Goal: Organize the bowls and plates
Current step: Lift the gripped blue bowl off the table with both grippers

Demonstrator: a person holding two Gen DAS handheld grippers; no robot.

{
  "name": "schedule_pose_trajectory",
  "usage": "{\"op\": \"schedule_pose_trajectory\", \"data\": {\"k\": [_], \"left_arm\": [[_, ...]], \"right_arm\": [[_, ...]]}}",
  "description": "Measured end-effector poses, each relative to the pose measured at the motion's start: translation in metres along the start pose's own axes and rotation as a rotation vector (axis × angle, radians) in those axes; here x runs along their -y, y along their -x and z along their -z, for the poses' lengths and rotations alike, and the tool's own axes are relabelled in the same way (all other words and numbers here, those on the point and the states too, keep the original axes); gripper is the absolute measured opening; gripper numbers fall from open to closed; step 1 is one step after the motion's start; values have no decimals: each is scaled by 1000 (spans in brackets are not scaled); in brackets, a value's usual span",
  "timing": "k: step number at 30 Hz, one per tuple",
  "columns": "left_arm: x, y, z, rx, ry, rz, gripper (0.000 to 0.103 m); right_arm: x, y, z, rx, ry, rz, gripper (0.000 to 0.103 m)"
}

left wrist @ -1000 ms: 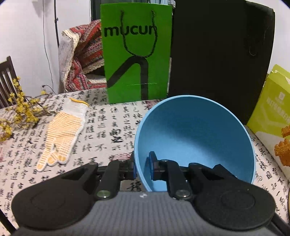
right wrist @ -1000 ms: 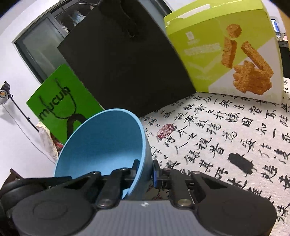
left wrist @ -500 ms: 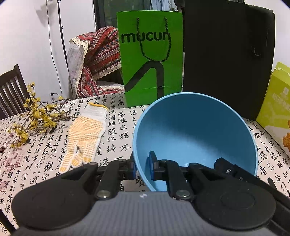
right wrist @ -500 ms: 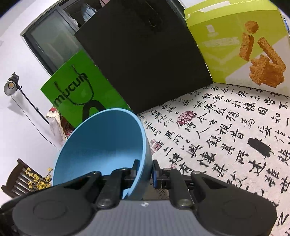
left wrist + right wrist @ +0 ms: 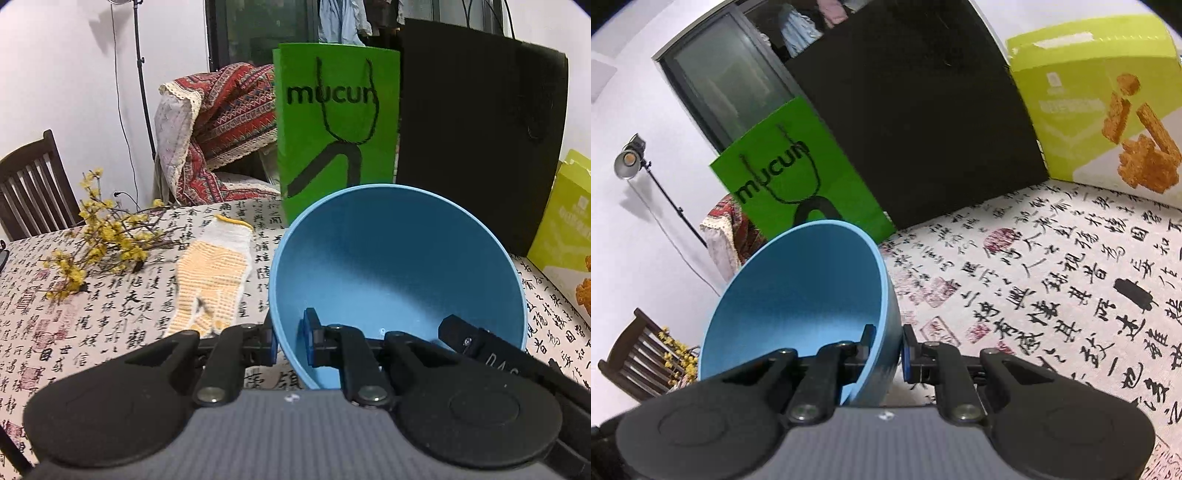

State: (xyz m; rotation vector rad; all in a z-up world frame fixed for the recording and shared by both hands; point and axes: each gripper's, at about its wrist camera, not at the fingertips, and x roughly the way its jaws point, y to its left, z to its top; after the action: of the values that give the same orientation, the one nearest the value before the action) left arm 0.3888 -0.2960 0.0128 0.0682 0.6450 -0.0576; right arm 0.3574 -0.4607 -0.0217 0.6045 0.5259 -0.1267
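In the left wrist view, the rim of the blue bowl (image 5: 397,266) is clamped by the left gripper (image 5: 290,338), one pad inside, one outside; the bowl is held tilted above the table (image 5: 110,314), and nothing is seen in it.

In the right wrist view, the opposite rim is pinched by the right gripper (image 5: 888,349).
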Motion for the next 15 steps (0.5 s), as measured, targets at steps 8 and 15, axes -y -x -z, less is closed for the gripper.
{"op": "schedule_pose_trajectory", "data": {"k": [8,15], "left_arm": [[-22,13,6,-16,9,1,14],[-38,25,10,-14,18,2,13]], "right_arm": [[-20,7,6,-27,24,-9,13],[-33,14,12,-44,39,-14,12]]}}
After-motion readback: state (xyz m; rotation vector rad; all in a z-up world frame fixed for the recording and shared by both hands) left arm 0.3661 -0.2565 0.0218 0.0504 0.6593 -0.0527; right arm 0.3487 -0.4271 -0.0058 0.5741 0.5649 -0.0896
